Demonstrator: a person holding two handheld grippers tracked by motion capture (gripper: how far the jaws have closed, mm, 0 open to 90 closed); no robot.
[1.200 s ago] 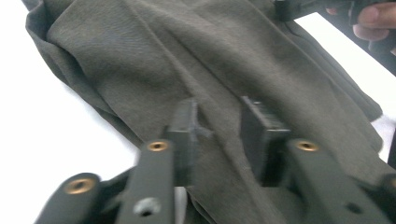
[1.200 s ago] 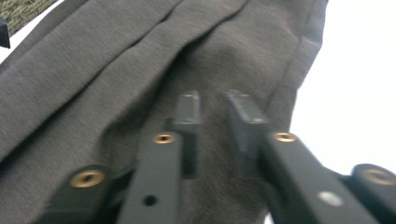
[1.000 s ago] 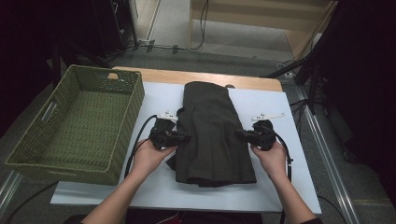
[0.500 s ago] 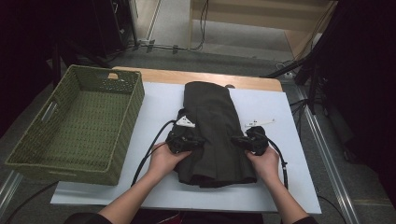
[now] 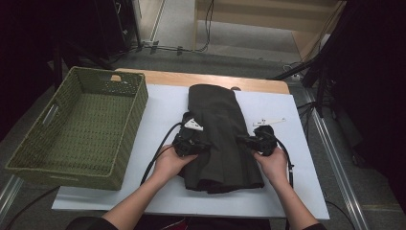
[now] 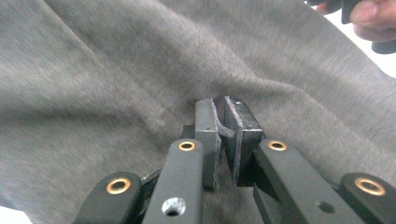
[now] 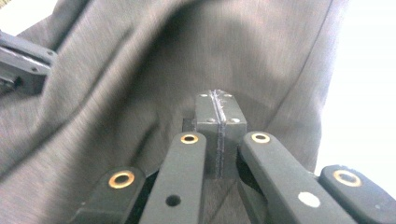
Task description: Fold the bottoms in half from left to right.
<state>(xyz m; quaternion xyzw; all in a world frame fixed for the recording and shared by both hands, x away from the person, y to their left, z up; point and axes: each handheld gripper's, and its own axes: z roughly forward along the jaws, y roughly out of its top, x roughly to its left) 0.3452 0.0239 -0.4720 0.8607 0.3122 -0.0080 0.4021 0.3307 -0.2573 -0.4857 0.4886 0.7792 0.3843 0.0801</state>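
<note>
- Hidden: both grippers' jaw tips can't be made out from the high view, too dark against the cloth. The room edges are black, nothing readable there. The person is cut off at the bottom, forearms only.
- Left gripper (image 6: 223, 122): jaws nearly together, a thin fold of cloth pinched between the pads. Grasping the garment.
- Right gripper (image 7: 217, 114): pads pressed flat together on a fold of the fabric; clenched on it.
- Surface: white board (image 5: 158, 115) on a wooden table (image 5: 258, 84), whose far edge shows behind the board. Green woven basket (image 5: 28, 158) sits at the left, overlapping the board's left edge.
- Room: grey floor beyond the table, cables (image 5: 191, 48) trailing on it, a light wooden frame at top.
- Garment (image 5: 218, 124): dark, grey-brown close up, folded into a long strip running away from the person, mid-board, well apart from the basket. Near end wider, with layered edges. Fabric wrinkles and bunches between the two grippers, which grip its left and right edges around mid-length.
</note>
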